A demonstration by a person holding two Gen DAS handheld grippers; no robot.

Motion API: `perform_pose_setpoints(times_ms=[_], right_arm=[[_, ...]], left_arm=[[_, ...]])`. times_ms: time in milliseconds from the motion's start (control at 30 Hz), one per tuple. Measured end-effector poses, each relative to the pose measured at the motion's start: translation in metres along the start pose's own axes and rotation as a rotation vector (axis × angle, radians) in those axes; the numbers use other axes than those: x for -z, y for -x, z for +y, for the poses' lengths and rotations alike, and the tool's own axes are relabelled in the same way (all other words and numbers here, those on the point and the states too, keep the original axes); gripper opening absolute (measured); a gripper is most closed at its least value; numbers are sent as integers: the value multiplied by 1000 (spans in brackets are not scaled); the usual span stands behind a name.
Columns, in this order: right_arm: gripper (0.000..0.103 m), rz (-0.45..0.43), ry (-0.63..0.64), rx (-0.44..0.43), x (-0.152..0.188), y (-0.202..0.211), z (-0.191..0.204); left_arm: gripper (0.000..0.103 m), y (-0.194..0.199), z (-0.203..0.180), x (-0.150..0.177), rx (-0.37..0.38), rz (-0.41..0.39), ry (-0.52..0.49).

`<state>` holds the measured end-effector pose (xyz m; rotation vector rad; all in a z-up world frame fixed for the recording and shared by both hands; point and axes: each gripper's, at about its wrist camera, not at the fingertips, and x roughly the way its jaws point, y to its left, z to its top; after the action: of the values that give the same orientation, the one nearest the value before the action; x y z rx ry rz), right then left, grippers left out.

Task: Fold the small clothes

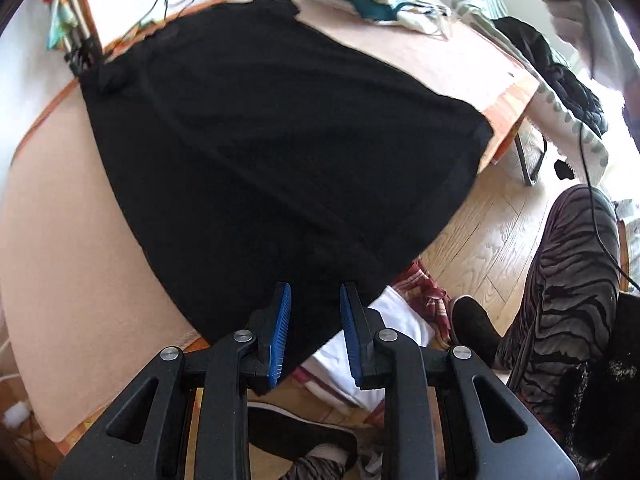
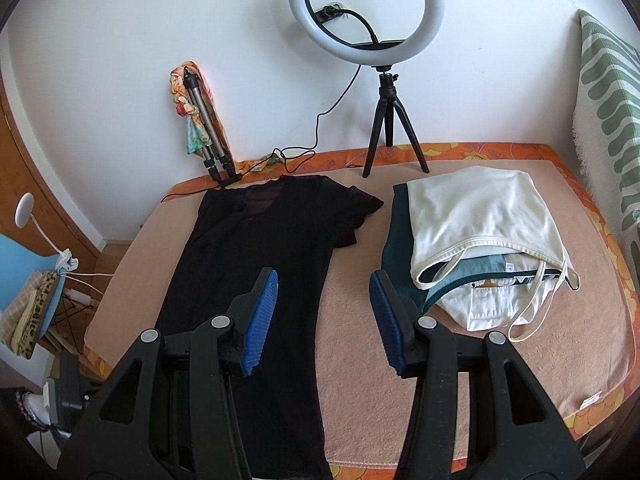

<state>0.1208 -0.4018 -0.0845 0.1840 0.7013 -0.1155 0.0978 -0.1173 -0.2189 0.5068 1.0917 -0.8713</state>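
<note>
A black short-sleeved top (image 2: 256, 248) lies spread flat on the pink towel-covered table (image 2: 360, 320), neck toward the wall. In the left wrist view the same black top (image 1: 272, 140) fills the middle, its lower corner reaching between the fingers. My left gripper (image 1: 314, 320) is open, its blue pads either side of that hem corner at the table's edge. My right gripper (image 2: 324, 312) is open and empty, hovering above the table beside the top's right edge.
A pile of folded clothes (image 2: 480, 248), white on top of teal, lies on the table's right. A ring light on a tripod (image 2: 366, 8) and a folded tripod (image 2: 208, 136) stand by the wall. Clothes (image 1: 400, 320) and a person's leg (image 1: 568, 280) are below the table edge.
</note>
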Motion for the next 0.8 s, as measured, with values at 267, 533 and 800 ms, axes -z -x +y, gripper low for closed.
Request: perform_pose_setpoints(times_ms=[267,533,800], right_arm=[[56,-25,-36,-93,-32,-12,-29],[57,83,-7,-149,-67,-75,-49],[60,154,12,-141,-94,-146,-63]], left_arm=[[57,10,-70,-42,-25,-257,4],[57,-24,-126,-83,61,-328,-47],[57,-79,-149,-111,-54,-221,-106]])
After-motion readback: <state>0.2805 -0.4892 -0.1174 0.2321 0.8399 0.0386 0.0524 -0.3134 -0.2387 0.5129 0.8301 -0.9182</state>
